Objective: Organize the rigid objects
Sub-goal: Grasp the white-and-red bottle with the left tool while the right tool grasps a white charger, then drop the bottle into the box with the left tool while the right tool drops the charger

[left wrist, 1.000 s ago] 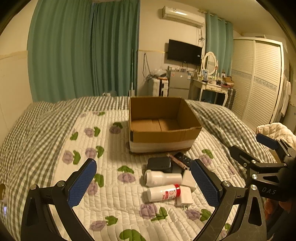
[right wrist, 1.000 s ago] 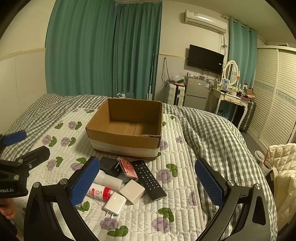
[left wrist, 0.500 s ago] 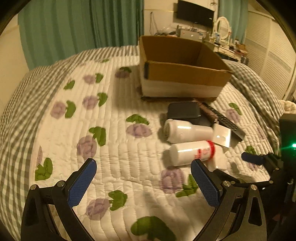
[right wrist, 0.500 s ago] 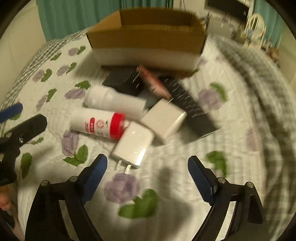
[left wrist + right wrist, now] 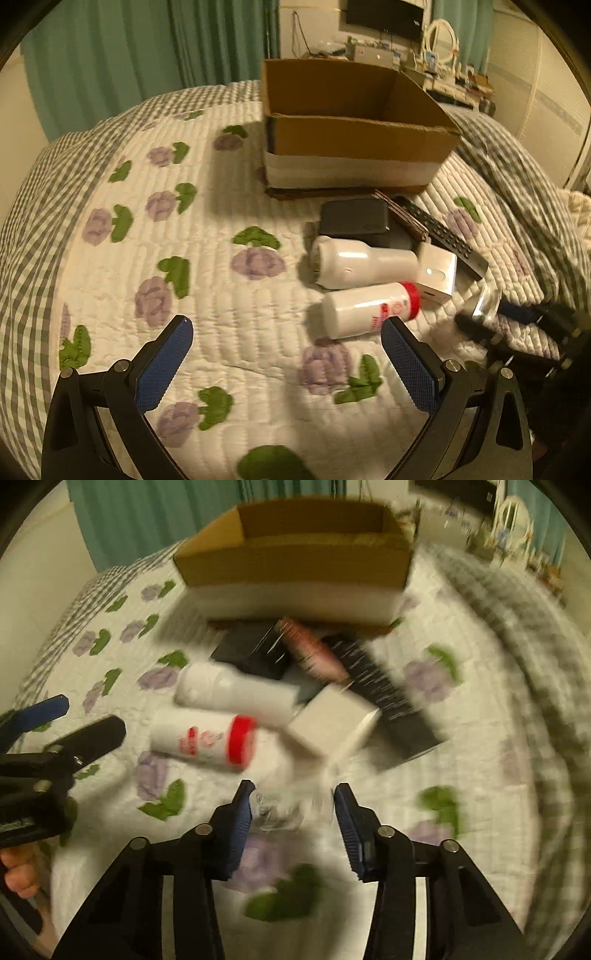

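Note:
An open cardboard box (image 5: 354, 125) stands on the quilted bed. In front of it lie a white bottle (image 5: 364, 266), a red-capped white bottle (image 5: 367, 312), a black case (image 5: 354, 218), a remote (image 5: 443, 232), a white cube (image 5: 437, 269) and a reddish item (image 5: 314, 653). My left gripper (image 5: 288, 362) is open and empty, near the red-capped bottle. My right gripper (image 5: 293, 808) has narrowed its jaws around the white plug charger (image 5: 280, 805); the view is blurred, and contact is unclear. The right gripper also shows in the left wrist view (image 5: 491, 317).
The bed's quilt (image 5: 184, 258) has purple flowers and a grey checked border. Green curtains (image 5: 147, 55) hang behind. A TV, dresser and wardrobe stand at the far right. My left gripper shows at the left edge of the right wrist view (image 5: 55, 734).
Both grippers dropped and tilted down toward the pile. My right gripper moved onto the white plug charger and its jaws narrowed around it. My left gripper stayed open.

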The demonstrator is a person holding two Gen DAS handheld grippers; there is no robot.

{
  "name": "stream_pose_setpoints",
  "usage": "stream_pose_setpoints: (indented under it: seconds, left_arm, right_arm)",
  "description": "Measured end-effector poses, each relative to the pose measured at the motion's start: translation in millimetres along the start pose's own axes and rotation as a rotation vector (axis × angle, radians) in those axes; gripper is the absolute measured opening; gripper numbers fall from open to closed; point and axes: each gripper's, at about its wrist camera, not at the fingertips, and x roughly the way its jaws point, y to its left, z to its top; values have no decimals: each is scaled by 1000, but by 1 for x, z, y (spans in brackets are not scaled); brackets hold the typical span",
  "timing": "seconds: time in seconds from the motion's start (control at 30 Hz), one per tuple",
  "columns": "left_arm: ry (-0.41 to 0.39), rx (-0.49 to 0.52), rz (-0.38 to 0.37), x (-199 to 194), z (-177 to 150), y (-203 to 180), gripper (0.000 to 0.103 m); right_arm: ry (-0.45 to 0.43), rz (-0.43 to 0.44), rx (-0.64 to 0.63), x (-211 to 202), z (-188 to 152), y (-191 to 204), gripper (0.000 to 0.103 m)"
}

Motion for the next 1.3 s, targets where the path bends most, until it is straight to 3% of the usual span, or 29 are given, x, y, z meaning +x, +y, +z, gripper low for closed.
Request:
stream_pose_setpoints:
  seconds: [0.27,0.43,0.6,0.67,0.97,1.17,1.3]
  left_arm:
    - [129,-46,-65,29,6,-40,103]
    - [167,-19,-54,47,16,-62,102]
    - [226,-28,-21,72,22,-66,81]
    - [237,-38,-36,77,23,-65,79]
    - [100,-32,-106,23,41,-53,79]
    - [-41,-36,-100,-21,90,-36,79]
    - [-103,-38,-82,-25,131,-29,79]
  right_arm:
    - [-69,-95,74,-21,28,-48,41]
    - [-76,-87,108,-20,34,-60,41]
    - [-74,-79,116,-13,33,-57,41]
    - [-74,-79,116,-12,34,-57,41]
    - [-107,-64,99,-26,42,-52,41]
    - [-196,-60,79,-59,79,-47,41]
    - [-264,-45,48,-82,118,-42,41]
